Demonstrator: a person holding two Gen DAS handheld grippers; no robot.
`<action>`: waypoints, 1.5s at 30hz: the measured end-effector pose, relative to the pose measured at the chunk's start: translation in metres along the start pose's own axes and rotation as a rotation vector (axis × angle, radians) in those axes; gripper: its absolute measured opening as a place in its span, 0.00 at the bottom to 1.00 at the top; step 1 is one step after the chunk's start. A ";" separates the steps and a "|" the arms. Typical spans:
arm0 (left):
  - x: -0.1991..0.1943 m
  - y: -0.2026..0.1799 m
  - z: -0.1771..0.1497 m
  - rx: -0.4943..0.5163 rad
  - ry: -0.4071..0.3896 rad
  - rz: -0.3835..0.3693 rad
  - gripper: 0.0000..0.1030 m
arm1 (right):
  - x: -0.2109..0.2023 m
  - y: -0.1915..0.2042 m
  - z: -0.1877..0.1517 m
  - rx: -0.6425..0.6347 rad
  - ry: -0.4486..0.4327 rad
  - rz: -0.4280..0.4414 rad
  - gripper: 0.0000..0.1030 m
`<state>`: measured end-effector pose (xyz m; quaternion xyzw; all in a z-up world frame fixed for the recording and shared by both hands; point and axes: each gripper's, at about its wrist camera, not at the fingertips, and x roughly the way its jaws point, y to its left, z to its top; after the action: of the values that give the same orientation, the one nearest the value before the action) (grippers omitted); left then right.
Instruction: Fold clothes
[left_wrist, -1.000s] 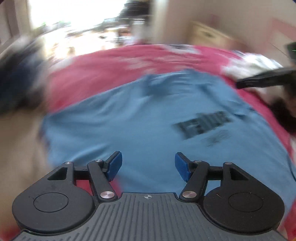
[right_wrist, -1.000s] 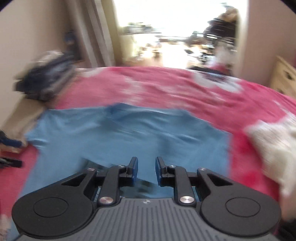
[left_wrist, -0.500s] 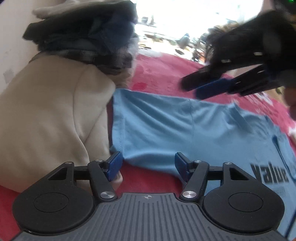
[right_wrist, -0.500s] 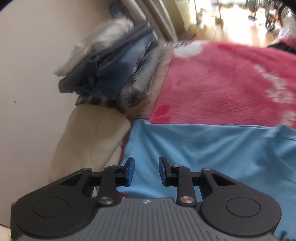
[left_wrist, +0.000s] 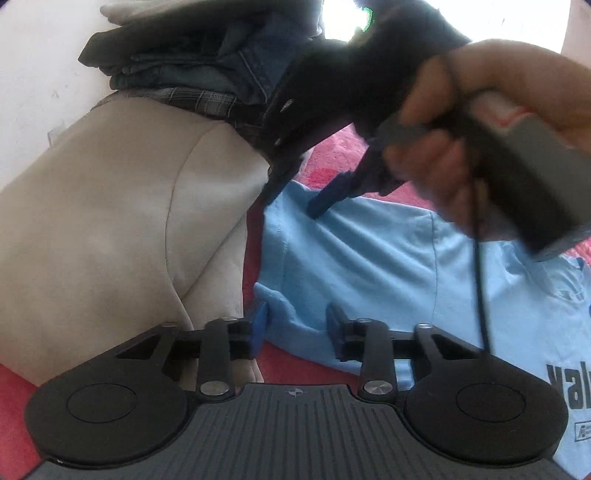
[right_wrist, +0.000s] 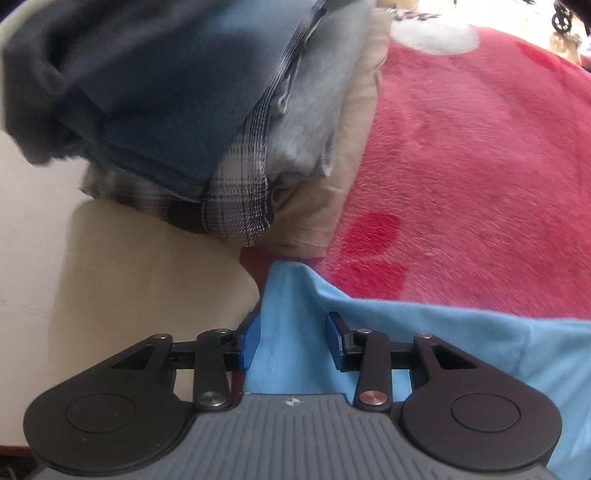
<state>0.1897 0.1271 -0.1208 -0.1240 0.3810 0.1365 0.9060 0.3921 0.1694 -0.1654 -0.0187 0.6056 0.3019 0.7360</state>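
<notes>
Jaws: left gripper (left_wrist: 295, 328) closing, right gripper (right_wrist: 291, 341) opening, over soft blue T-shirt (left_wrist: 369, 266) hem.

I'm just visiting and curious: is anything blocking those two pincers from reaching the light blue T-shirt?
Nothing visible. The light blue cotton T-shirt already lies between the fingers of the closing left gripper and of the opening right gripper. The beige cushion only sits beside the shirt's edge.

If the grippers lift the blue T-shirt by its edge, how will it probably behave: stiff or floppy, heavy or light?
The T-shirt will probably sag and drape, since it already lies in soft wrinkles on the blanket. It looks thin, so likely light. The corner between the right gripper pads stands up in a fold, so it may slip unless pinched well.
</notes>
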 end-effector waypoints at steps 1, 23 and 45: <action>0.001 0.000 0.000 0.002 -0.001 0.001 0.22 | 0.006 0.003 0.000 -0.012 0.004 -0.019 0.40; -0.076 -0.079 -0.056 0.633 -0.427 -0.156 0.08 | -0.174 -0.134 -0.109 0.094 -0.512 0.287 0.07; -0.047 -0.082 -0.087 0.991 -0.198 -0.224 0.38 | -0.156 -0.116 -0.181 -0.278 -0.399 -0.018 0.38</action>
<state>0.1286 0.0151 -0.1360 0.2936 0.2967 -0.1474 0.8967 0.2736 -0.0624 -0.1121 -0.0652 0.4004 0.3737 0.8341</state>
